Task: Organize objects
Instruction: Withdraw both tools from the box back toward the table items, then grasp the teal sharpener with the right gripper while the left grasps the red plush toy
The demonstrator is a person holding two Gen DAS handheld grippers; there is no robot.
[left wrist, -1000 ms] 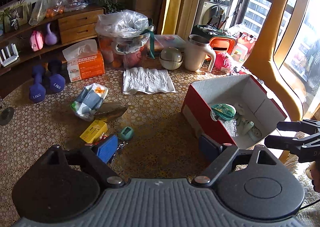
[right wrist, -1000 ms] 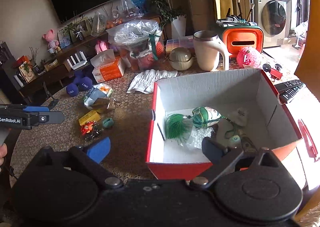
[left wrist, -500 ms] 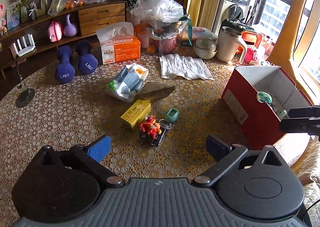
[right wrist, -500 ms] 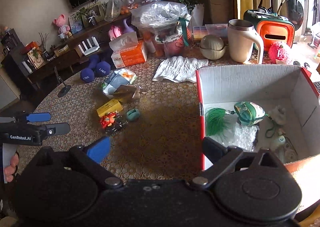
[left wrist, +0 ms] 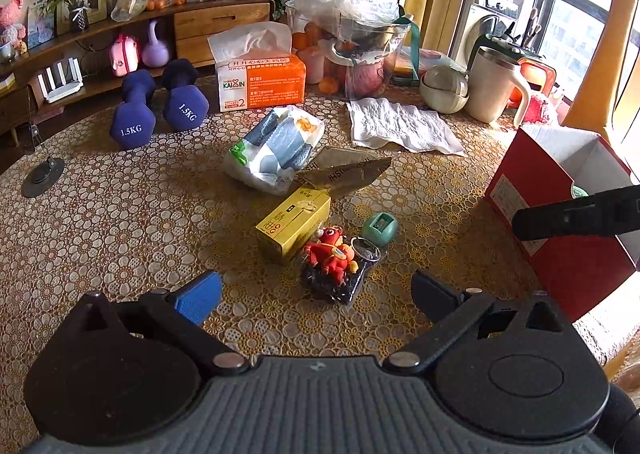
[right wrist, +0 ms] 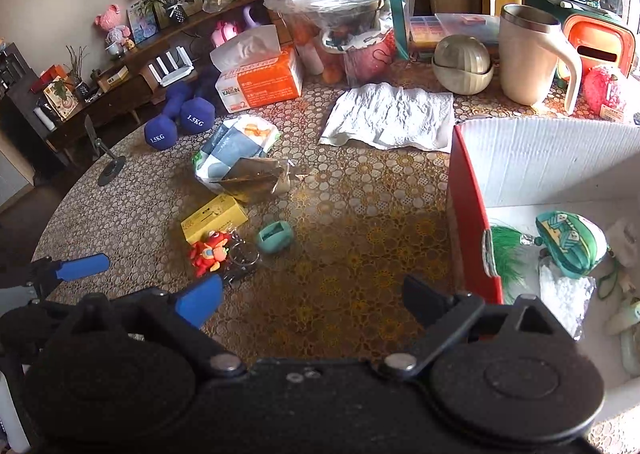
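the left gripper (left wrist: 316,290) hung over the lace-covered table (left wrist: 120,222) with its jaws spread wide and nothing between them; the red toy figure keychain (left wrist: 330,254) lay just ahead of it, almost centred in the gap between the fingers, so a short reach forward and down looked like all the next move needed. the keychain's long axis ran slantwise across that gap, from its metal ring at the upper right down to the dark backing at the lower left. the right gripper (right wrist: 312,300) also stood apart and empty, and from its view the keychain sat off toward its left finger, with the red box (right wrist: 468,214) close on its right; the left hand seemed the nearer one for the pick

the keychain was a small glossy red figure with yellow touches, lying on a dark clear packet, touching the yellow carton (left wrist: 294,222) on one side and just beside a teal sharpener (left wrist: 380,228). being lumpy and slick, it might slip unless pinched across the body
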